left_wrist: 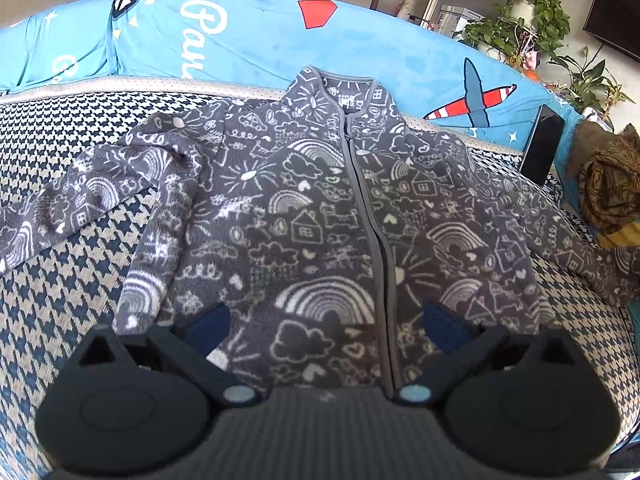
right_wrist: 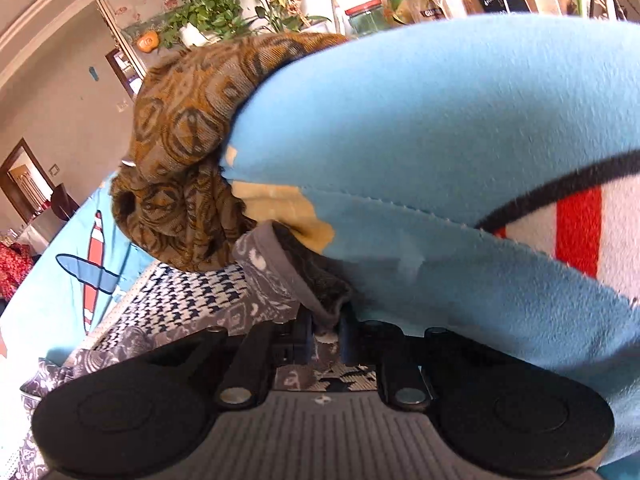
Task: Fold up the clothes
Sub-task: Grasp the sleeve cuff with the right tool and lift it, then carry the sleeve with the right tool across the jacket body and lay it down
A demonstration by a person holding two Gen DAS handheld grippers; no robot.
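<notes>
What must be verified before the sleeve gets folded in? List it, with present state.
1. Right hand-held gripper shut on the sleeve cuff: ok, cuff edge sits between the closed fingers.
2. Left hand-held gripper free: ok, open above the jacket hem, gripping nothing.
3. Jacket flat, front up, zipper closed: ok.
4. Other sleeve laid straight: not ok, bunched and creased.
5. Fold path clear of the brown patterned cloth: not ok, it lies right beside the cuff.
6. Blue blanket caught in the grip: cannot tell.

Black tool (left_wrist: 326, 330), navy pads (left_wrist: 208, 326), grey ribbed housing, round silver pivots
</notes>
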